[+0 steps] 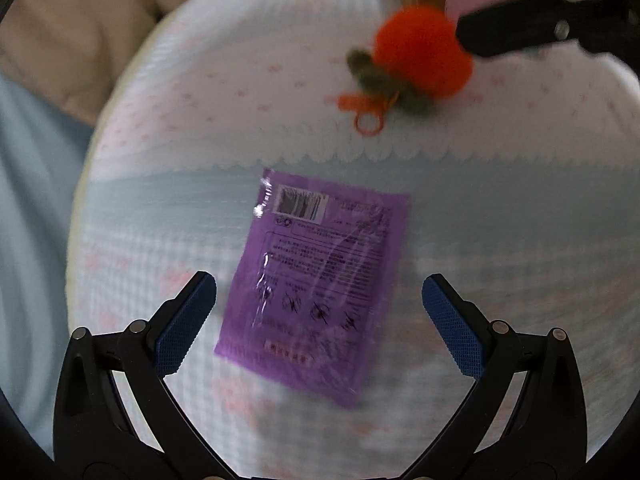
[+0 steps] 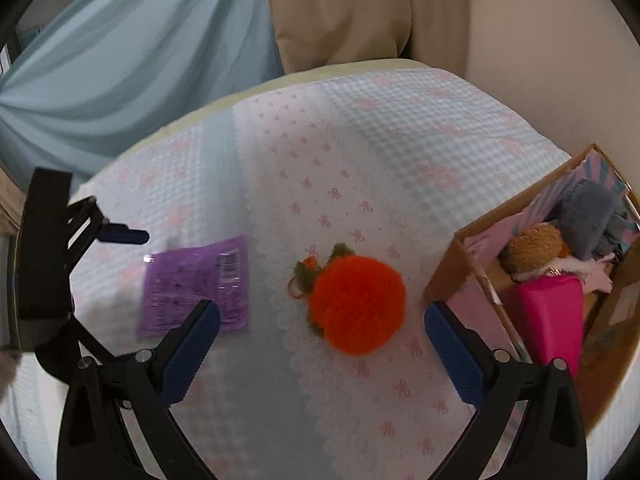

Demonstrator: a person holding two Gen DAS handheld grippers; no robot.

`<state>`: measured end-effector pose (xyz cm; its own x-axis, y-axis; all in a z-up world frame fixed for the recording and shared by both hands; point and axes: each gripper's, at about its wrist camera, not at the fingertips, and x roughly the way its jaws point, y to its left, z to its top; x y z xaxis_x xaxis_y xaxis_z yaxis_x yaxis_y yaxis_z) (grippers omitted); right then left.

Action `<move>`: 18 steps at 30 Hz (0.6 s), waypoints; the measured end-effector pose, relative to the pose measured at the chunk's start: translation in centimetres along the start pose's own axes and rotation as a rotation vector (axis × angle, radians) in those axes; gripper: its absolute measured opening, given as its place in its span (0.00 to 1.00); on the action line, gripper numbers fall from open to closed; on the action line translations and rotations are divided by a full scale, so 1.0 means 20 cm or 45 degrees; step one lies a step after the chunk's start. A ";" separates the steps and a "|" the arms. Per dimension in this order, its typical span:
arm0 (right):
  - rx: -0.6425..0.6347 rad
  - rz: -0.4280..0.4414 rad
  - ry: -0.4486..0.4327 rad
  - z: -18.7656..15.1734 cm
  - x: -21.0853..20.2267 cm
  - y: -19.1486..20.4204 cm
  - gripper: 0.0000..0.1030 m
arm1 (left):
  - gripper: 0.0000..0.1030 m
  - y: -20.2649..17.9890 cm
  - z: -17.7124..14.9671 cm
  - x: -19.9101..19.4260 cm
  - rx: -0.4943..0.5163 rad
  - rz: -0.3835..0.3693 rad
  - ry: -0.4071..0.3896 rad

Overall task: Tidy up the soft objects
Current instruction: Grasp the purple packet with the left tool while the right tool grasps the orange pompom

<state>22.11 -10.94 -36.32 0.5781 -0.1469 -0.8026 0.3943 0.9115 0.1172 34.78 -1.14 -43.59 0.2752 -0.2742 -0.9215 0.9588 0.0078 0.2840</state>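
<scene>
Your left gripper [image 1: 319, 316] hangs over the tabletop [image 1: 168, 200], which is covered in a pale blue and white cloth with pink bows. Its fingers [image 1: 184, 324] are spread wide and hold nothing. Between and just beyond them the purple packet [image 1: 316, 284] lies flat on the blue band of the cloth, printed side up, barcode at its far end. The view is blurred, so the small print cannot be read.

Further right, on the white band with the scalloped hem, rests the orange pompom [image 2: 356, 304] with its green leaves and a small orange ring, well apart from the packet.

Your right gripper [image 2: 322, 328] hovers directly above the pompom, fingers [image 2: 452, 352] wide apart and empty, one on each side of it but not touching.

At the right edge of the tabletop stands the open cardboard box [image 2: 452, 264], holding a grey plush, a brown plush and a pink block [image 2: 554, 316].
</scene>
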 end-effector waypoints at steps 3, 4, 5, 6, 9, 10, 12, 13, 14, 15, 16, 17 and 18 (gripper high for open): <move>-0.048 -0.026 0.013 0.01 0.09 -0.01 0.99 | 1.00 0.03 0.00 0.15 0.078 -0.021 0.046; -0.057 -0.027 0.022 0.01 0.12 -0.01 0.99 | 1.00 0.04 0.00 0.19 0.094 -0.040 0.070; -0.065 -0.029 0.034 0.01 0.15 -0.02 0.99 | 1.00 0.05 -0.01 0.25 0.114 -0.052 0.098; -0.083 -0.044 0.028 0.00 0.17 0.00 0.99 | 1.00 0.05 -0.01 0.27 0.118 -0.077 0.105; -0.144 -0.040 0.036 0.00 0.22 0.04 0.93 | 1.00 0.15 0.00 0.35 0.002 -0.253 0.133; -0.154 -0.059 0.040 0.00 0.24 0.05 0.91 | 1.00 0.17 0.00 0.35 -0.016 -0.280 0.126; -0.137 -0.080 0.050 -0.01 0.29 0.04 0.85 | 1.00 0.15 -0.01 0.36 0.013 -0.262 0.105; -0.118 -0.087 0.062 -0.01 0.31 0.02 0.80 | 1.00 0.14 -0.02 0.35 0.021 -0.247 0.095; -0.097 -0.098 0.090 -0.02 0.35 0.01 0.75 | 1.00 0.14 -0.02 0.35 0.012 -0.247 0.093; -0.091 -0.118 0.114 -0.03 0.38 0.00 0.73 | 1.00 0.15 -0.03 0.35 0.001 -0.250 0.092; -0.092 -0.134 0.131 -0.04 0.40 0.00 0.68 | 1.00 0.14 -0.03 0.35 -0.003 -0.246 0.092; -0.093 -0.148 0.149 -0.05 0.42 -0.01 0.59 | 0.99 0.14 -0.03 0.35 -0.008 -0.239 0.096; -0.084 -0.145 0.164 -0.06 0.44 -0.03 0.55 | 0.98 0.14 -0.03 0.34 -0.013 -0.236 0.101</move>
<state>26.20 -12.30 -44.14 0.4346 -0.2044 -0.8771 0.4019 0.9156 -0.0141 39.33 -2.43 -49.33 0.0982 -0.1949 -0.9759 0.9941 -0.0262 0.1052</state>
